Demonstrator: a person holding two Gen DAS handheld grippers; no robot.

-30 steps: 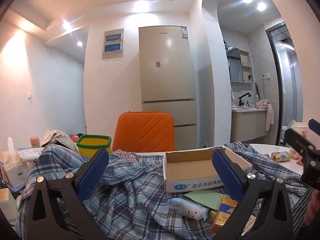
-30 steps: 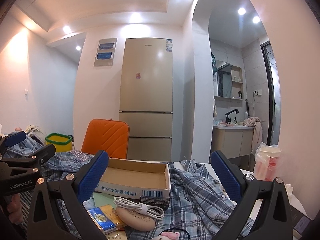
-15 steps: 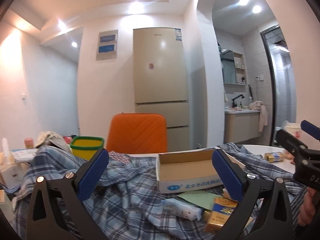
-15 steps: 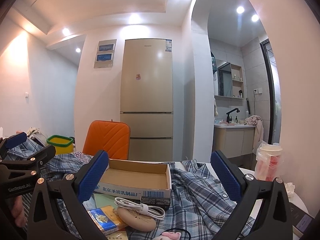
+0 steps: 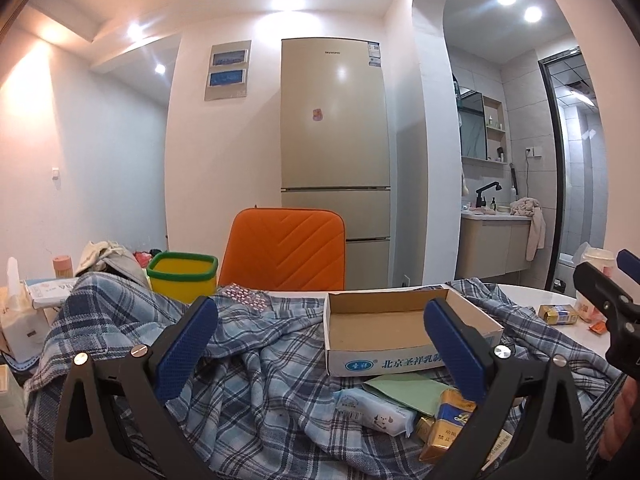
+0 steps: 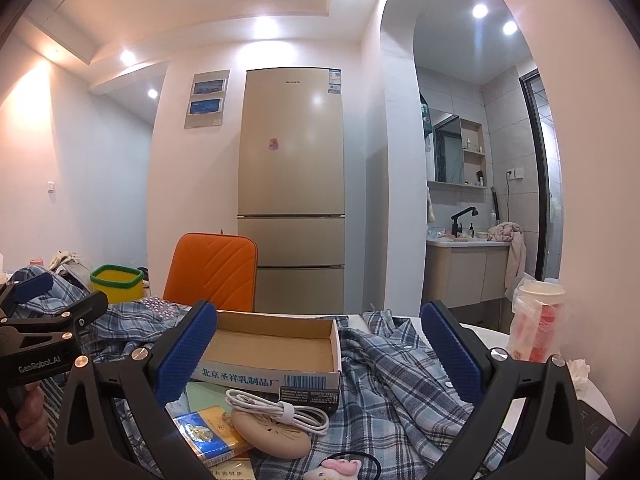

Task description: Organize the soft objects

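The plaid shirt lies unmoved since earlier (still crumpled); my left gripper and right gripper stay wide, holding nothing.

white table | on it: plaid shirt, yellow packet

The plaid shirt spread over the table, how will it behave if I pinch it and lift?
The plaid shirt lies creased and draped, so it will probably sag limply. The cardboard box and white cable rest on it, so lifting would likely drag or tip them.
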